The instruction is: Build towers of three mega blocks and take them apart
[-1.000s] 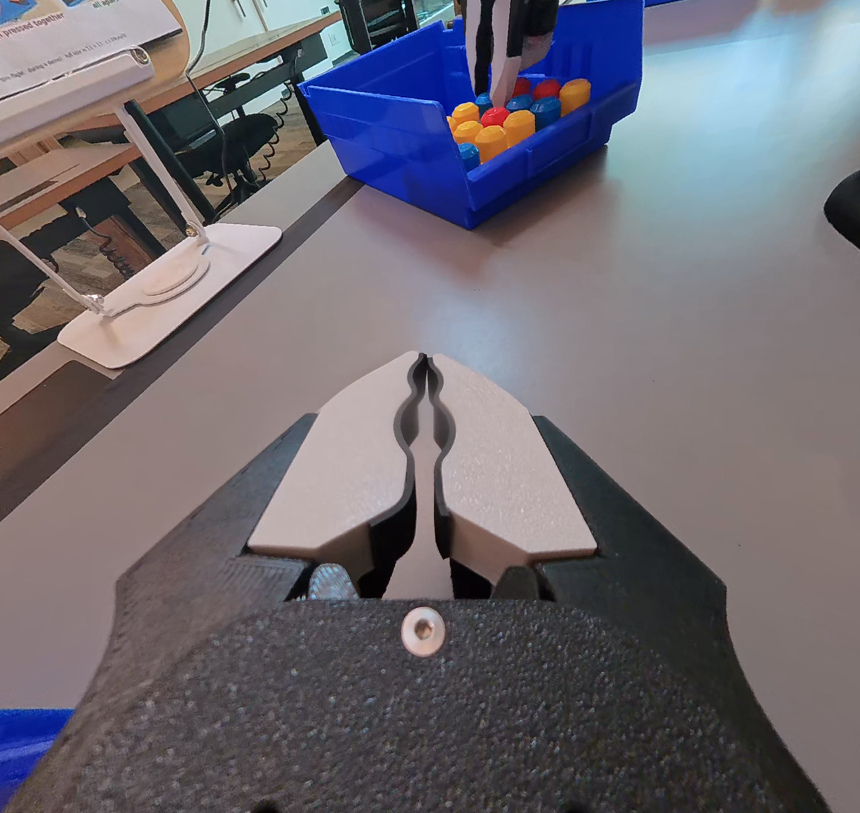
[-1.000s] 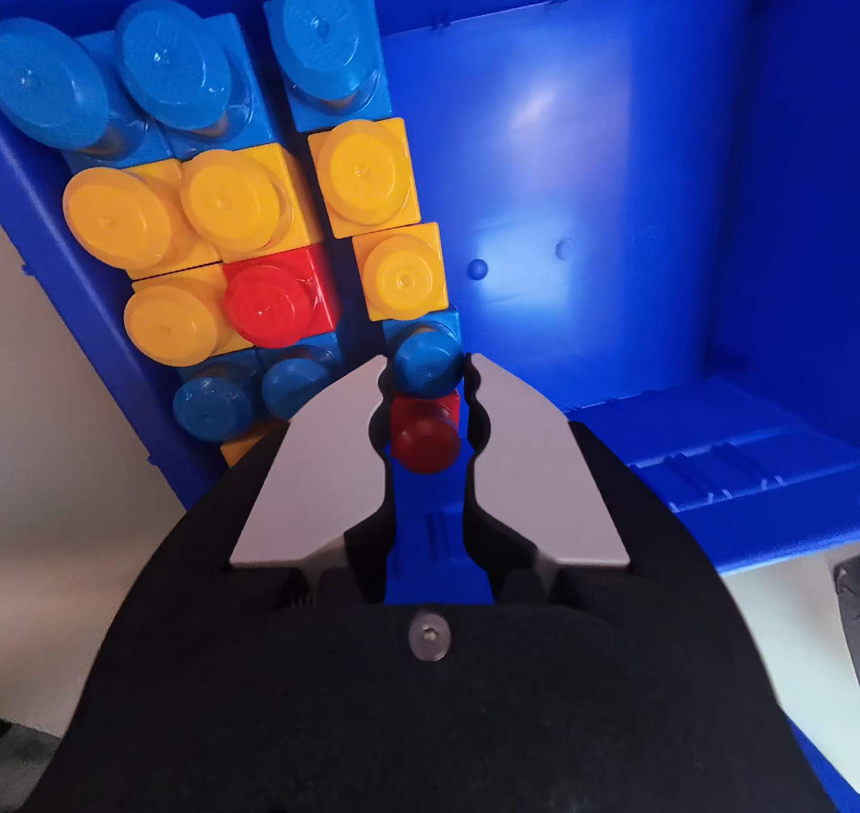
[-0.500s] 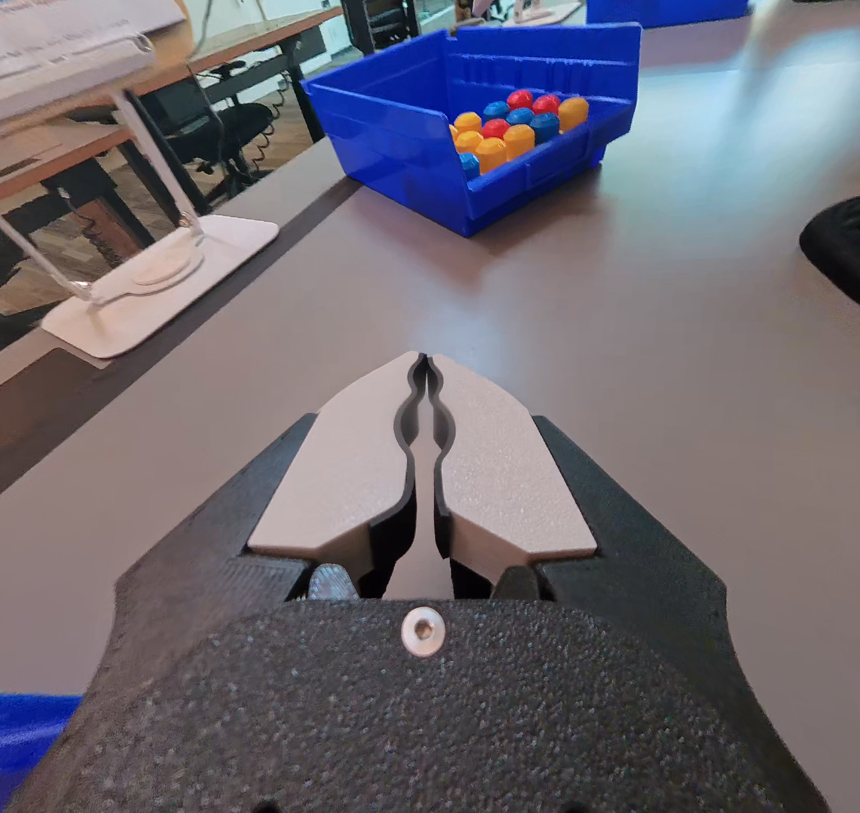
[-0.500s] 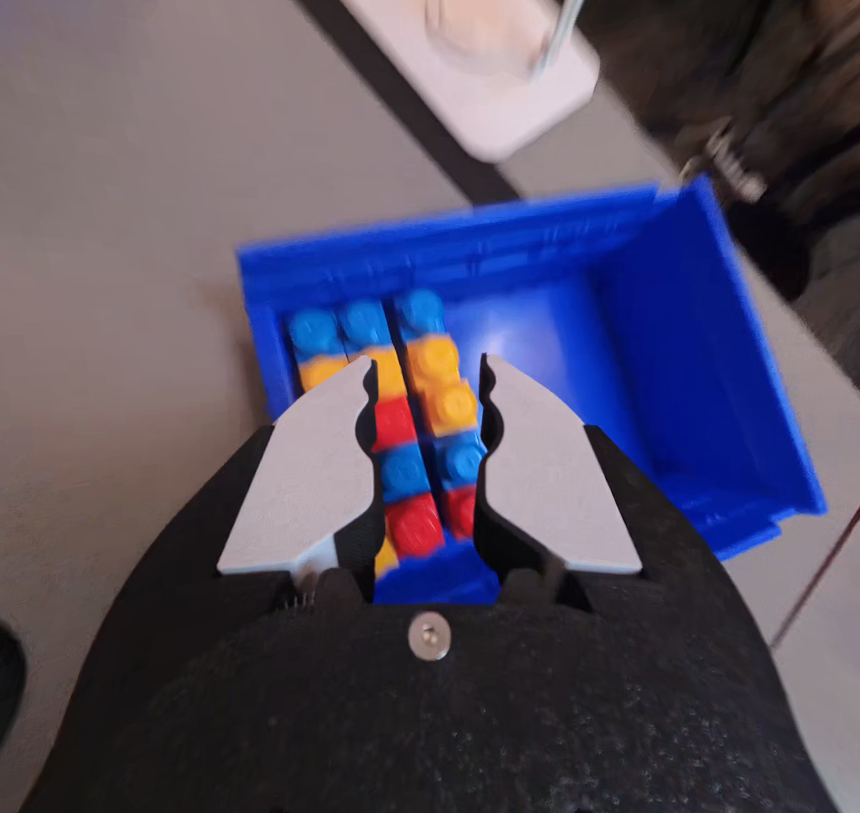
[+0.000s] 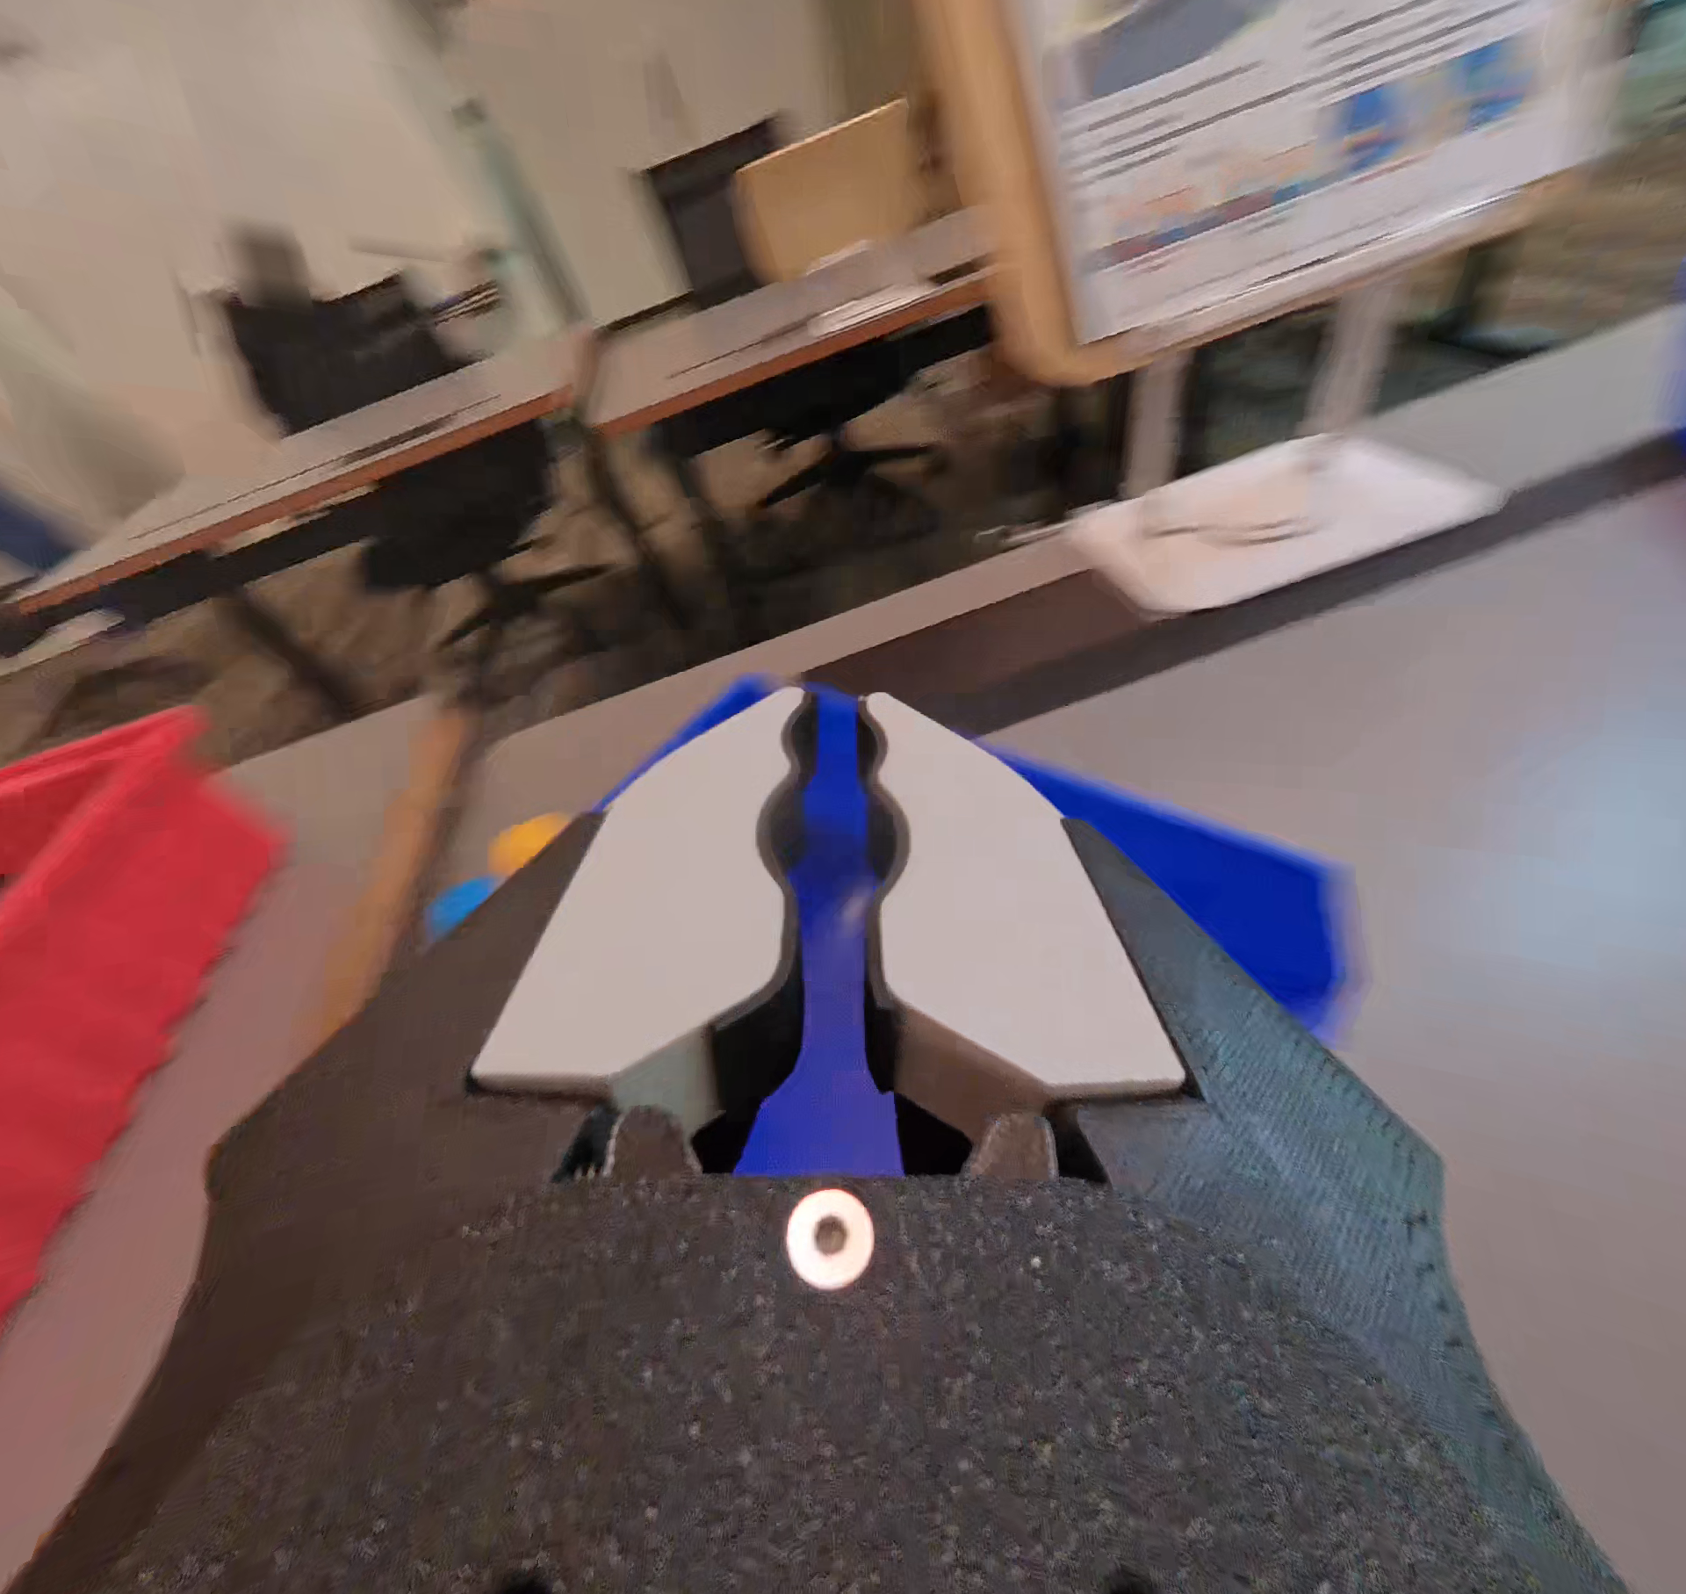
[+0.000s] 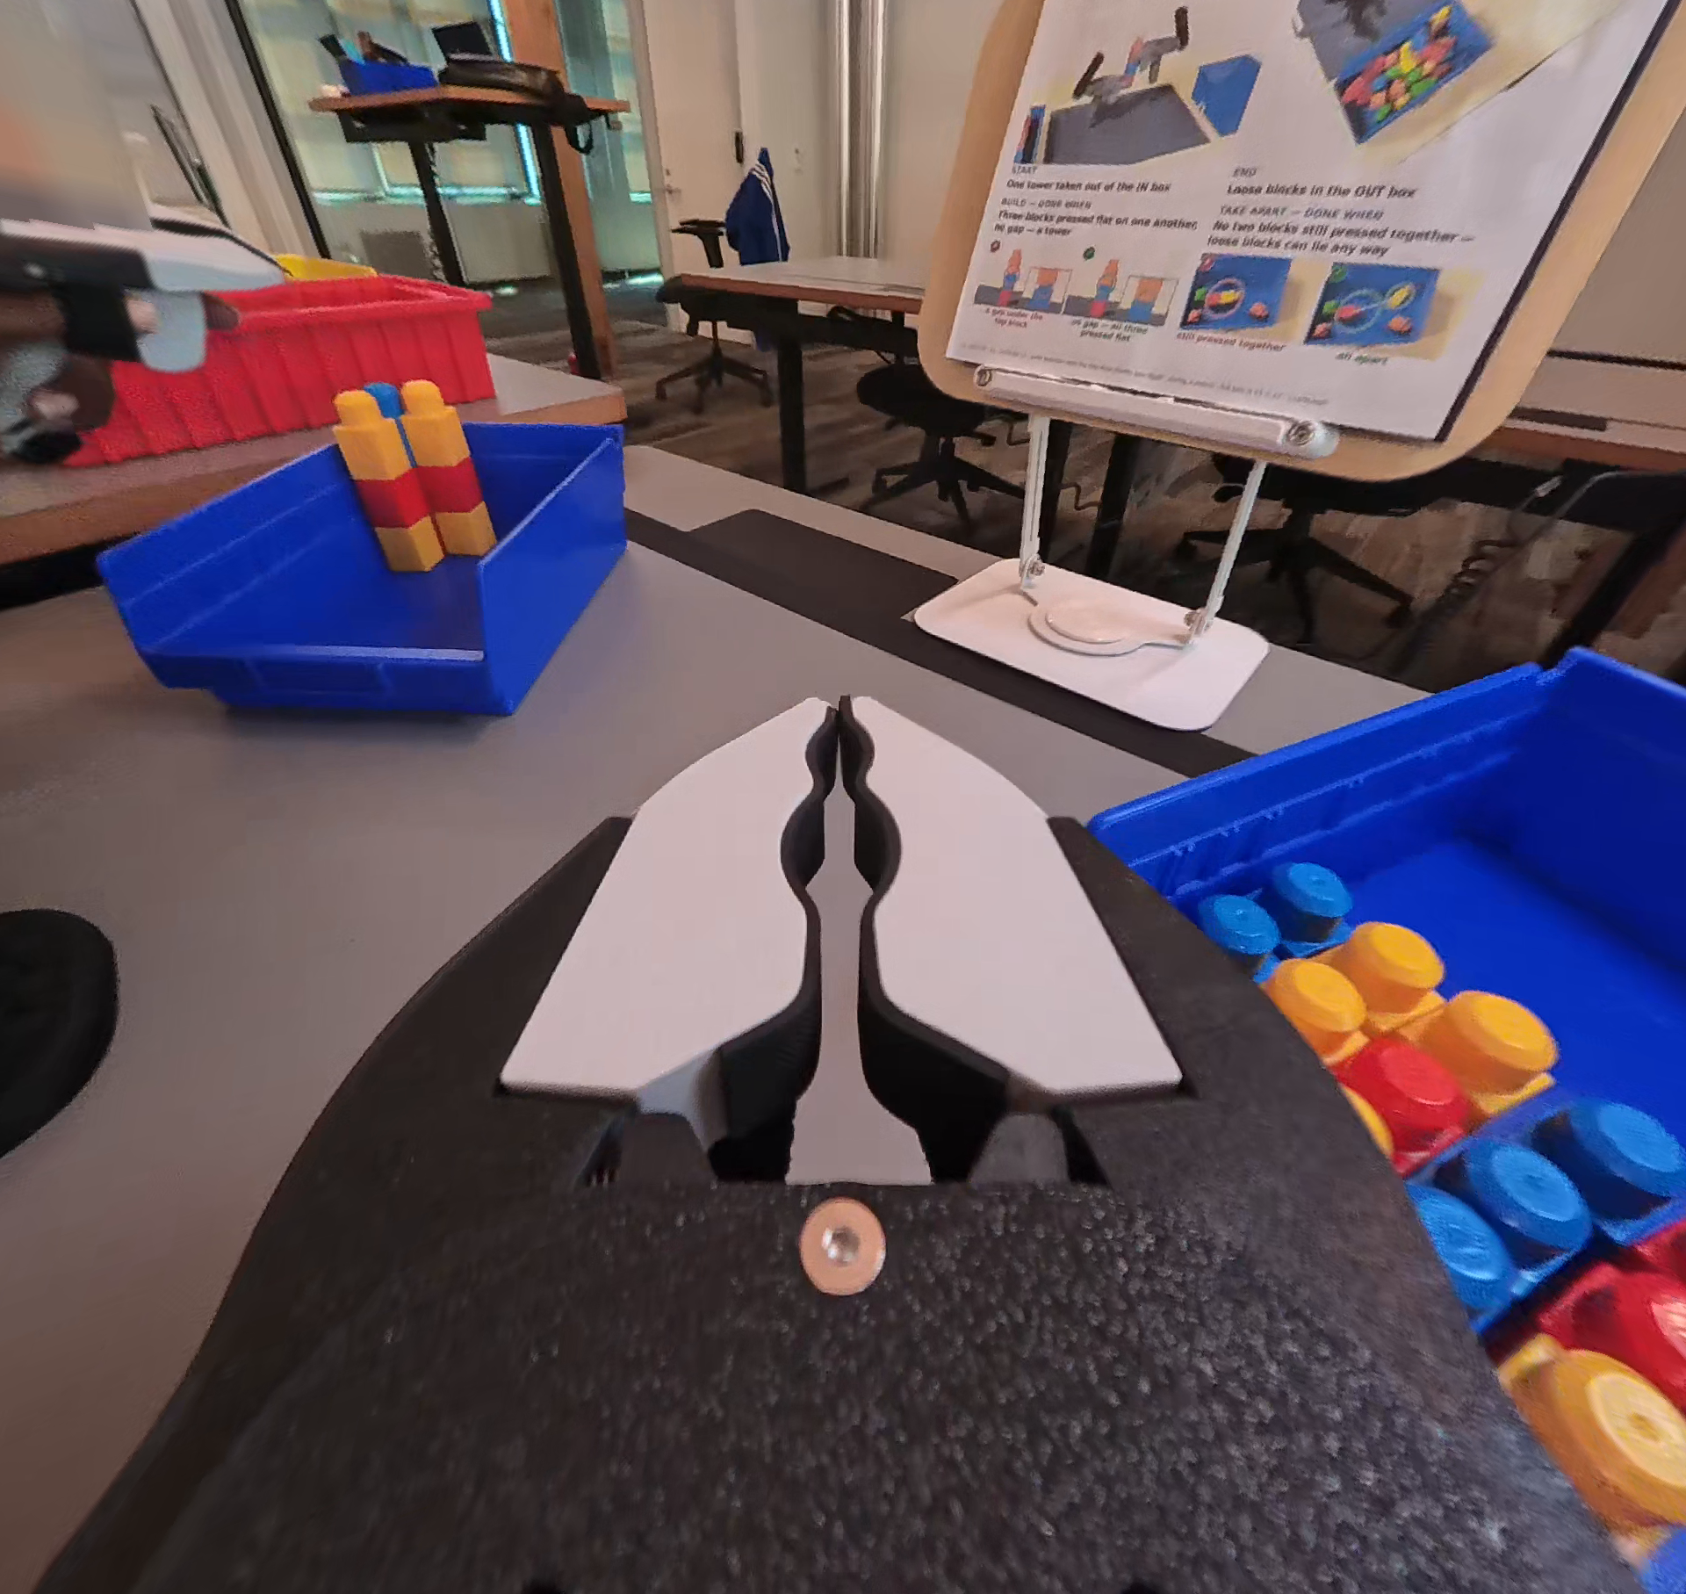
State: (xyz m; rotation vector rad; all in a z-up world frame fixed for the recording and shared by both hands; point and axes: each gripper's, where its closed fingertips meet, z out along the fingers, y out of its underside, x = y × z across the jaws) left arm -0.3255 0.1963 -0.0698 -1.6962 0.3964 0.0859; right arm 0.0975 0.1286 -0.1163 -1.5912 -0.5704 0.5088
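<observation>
In the right wrist view my right gripper (image 6: 839,706) is shut with nothing between its fingers, above the grey table (image 6: 365,866). To its right is a blue bin (image 6: 1423,775) with several blue, yellow and red mega blocks (image 6: 1396,1039) standing stud-up. A second blue bin (image 6: 301,610) at the far left holds yellow-red-yellow towers (image 6: 411,473). My left gripper (image 6: 173,300) shows beyond that bin. In the blurred left wrist view my left gripper (image 5: 832,700) is slightly open and empty, over a blue bin (image 5: 1186,875). A yellow block (image 5: 525,838) shows left of the fingers.
A red bin (image 6: 365,346) stands behind the left blue bin and shows in the left wrist view (image 5: 91,911). A white stand (image 6: 1095,638) with an instruction sheet is at the table's far edge. A black object (image 6: 46,1021) lies at the left.
My right gripper opened, lifted out of the block bin, swung towards the table and shut on air. My left gripper swung left over a blue bin and opened a little.
</observation>
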